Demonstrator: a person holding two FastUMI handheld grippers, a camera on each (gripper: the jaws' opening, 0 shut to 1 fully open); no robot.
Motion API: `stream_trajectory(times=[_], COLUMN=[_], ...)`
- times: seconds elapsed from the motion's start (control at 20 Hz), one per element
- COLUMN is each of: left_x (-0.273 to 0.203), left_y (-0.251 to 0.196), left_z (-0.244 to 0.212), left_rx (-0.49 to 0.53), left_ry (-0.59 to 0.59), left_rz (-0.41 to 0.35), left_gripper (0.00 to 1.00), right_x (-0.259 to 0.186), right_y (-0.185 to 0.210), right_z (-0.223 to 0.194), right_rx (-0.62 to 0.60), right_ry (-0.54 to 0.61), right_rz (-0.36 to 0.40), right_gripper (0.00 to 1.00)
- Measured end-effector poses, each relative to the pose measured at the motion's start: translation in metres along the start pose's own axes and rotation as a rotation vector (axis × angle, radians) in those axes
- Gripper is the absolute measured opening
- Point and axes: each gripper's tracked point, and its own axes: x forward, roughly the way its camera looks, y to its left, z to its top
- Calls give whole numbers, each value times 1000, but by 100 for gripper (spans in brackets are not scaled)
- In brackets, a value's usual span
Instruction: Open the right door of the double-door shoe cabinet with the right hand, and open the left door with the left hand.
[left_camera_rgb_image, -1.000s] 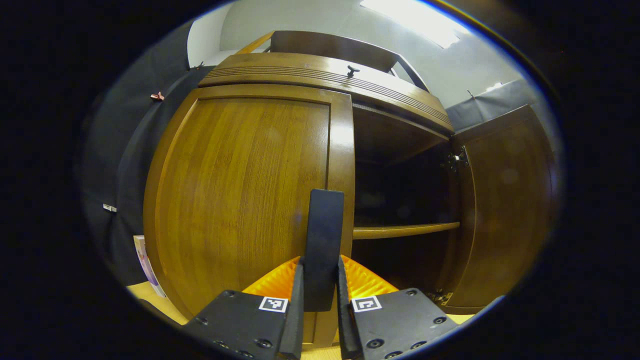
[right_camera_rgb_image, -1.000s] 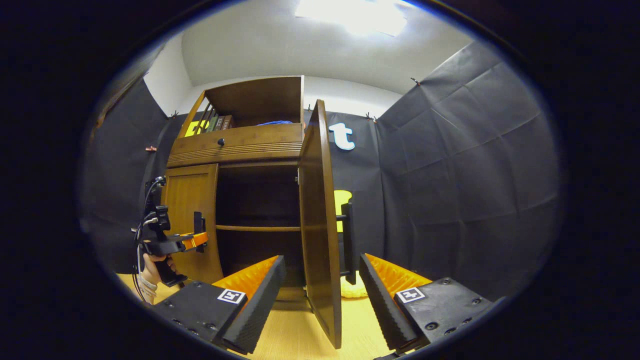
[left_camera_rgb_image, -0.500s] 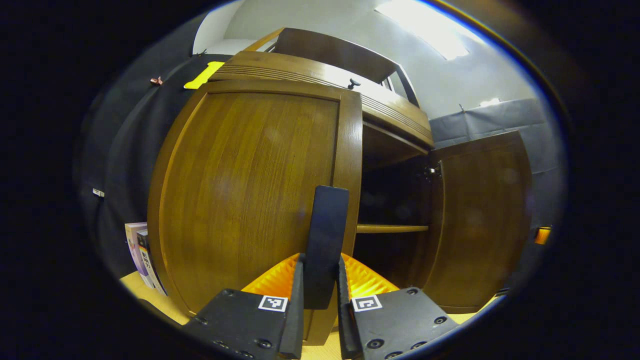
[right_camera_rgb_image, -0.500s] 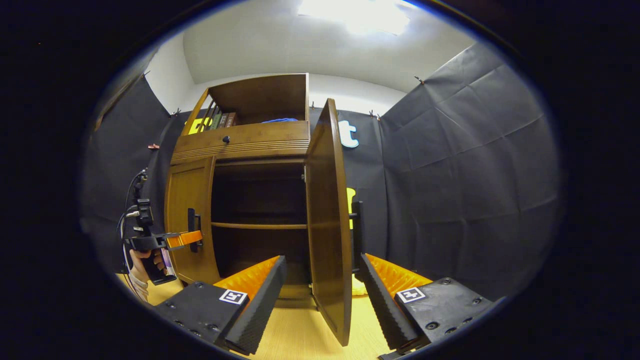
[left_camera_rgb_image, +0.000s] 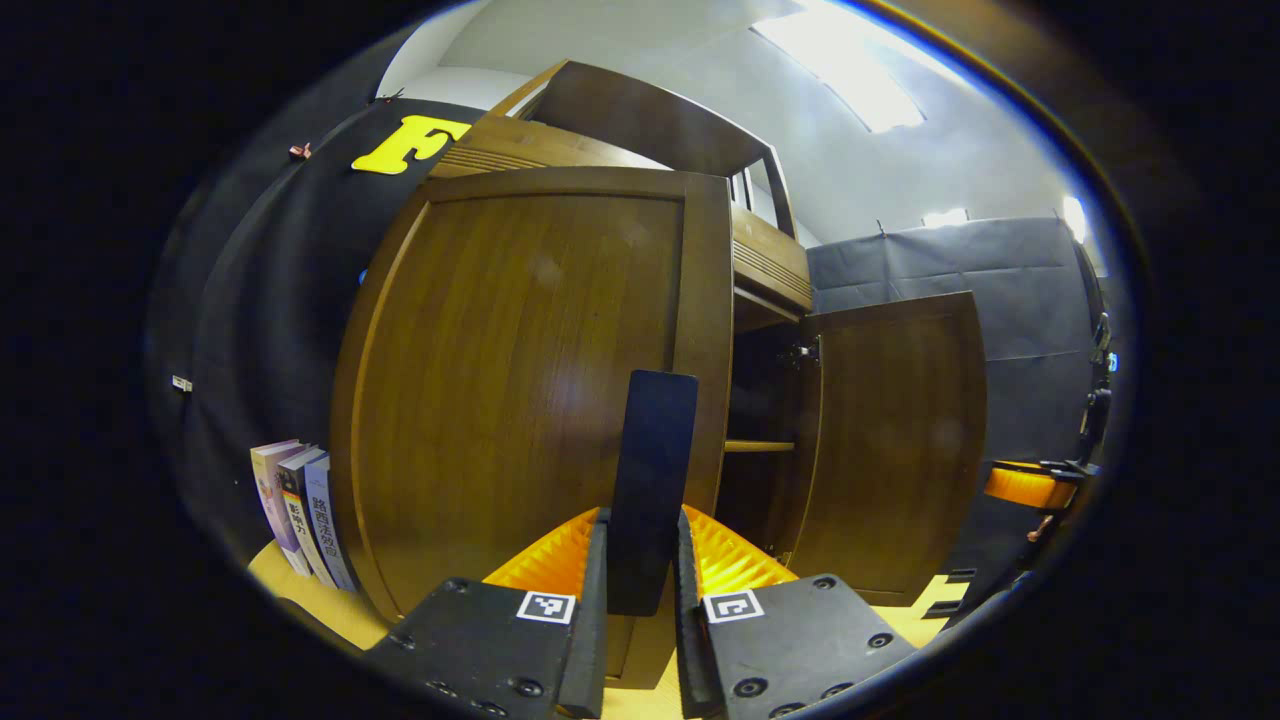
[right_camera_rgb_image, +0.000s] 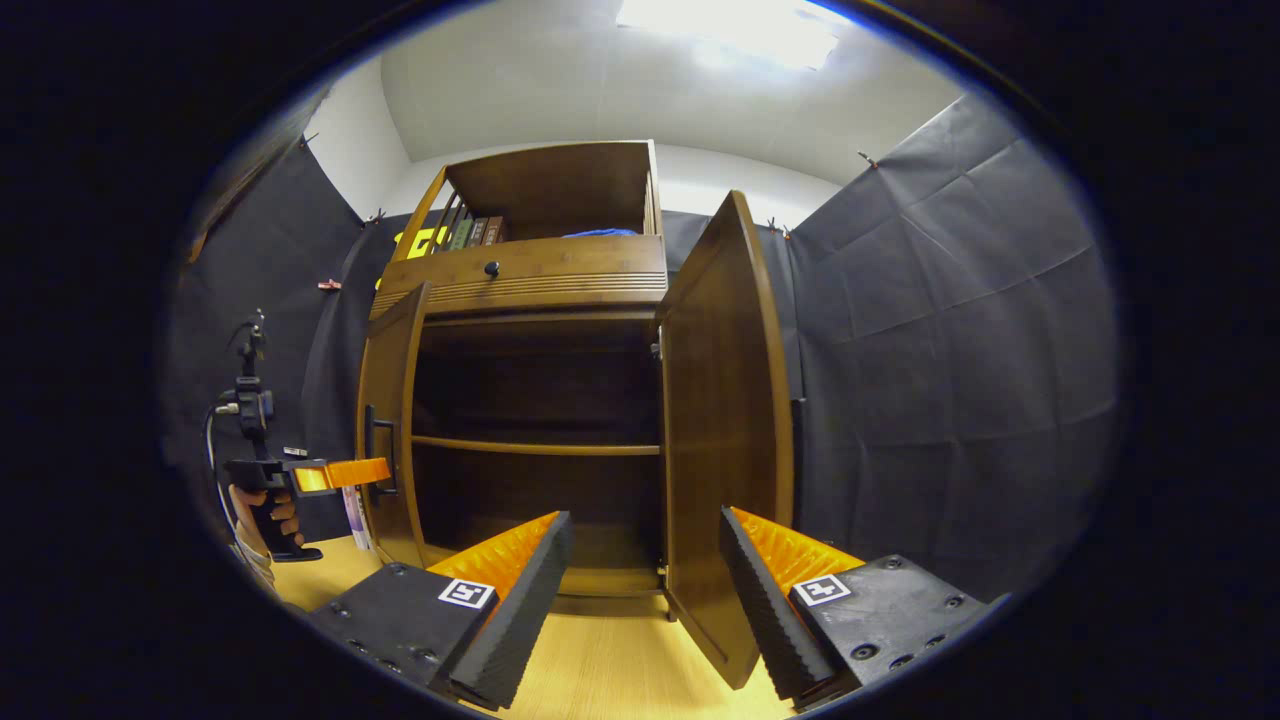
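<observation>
In the left gripper view, a row of books (left_camera_rgb_image: 300, 510) stands upright at 9 o'clock on the floor beside the shoe cabinet (left_camera_rgb_image: 760, 270). The left door (left_camera_rgb_image: 530, 370) occupies the centre, swung partly outward. Its dark vertical handle (left_camera_rgb_image: 652, 480) rises at 6 o'clock between the fingers of the left gripper (left_camera_rgb_image: 640, 610), which is clenched on it with both fingers pressing. The right door (left_camera_rgb_image: 895, 440) stands open at 3 o'clock. In the right gripper view, a hand (right_camera_rgb_image: 262, 515) at 9 o'clock holds the left gripper (right_camera_rgb_image: 375, 470) against the left door (right_camera_rgb_image: 390, 440). The open cabinet interior (right_camera_rgb_image: 535, 440) is dark, divided by one shelf (right_camera_rgb_image: 535, 446) into two compartments; contents cannot be determined. Books (right_camera_rgb_image: 470, 232) line the top compartment at 12 o'clock. The right door (right_camera_rgb_image: 725, 430) stands wide open. The right gripper (right_camera_rgb_image: 645, 600) at 6 o'clock is released, its jaws spread and grasping nothing.
</observation>
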Motion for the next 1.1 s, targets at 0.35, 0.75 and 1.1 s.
stream_trajectory(times=[0.35,0.75,1.1], left_x=[-45,-98,-142], left_y=[11,38,70], left_z=[8,21,38], left_rx=[18,-9,58], left_ry=[12,1,-32], left_rz=[-17,24,144], left_gripper=[33,33,31], right_x=[24,44,57], right_y=[52,106,140], right_z=[-13,-17,-30], right_rx=[16,50,83], right_ry=[29,31,69], right_rz=[122,255,326], right_gripper=[93,93,93])
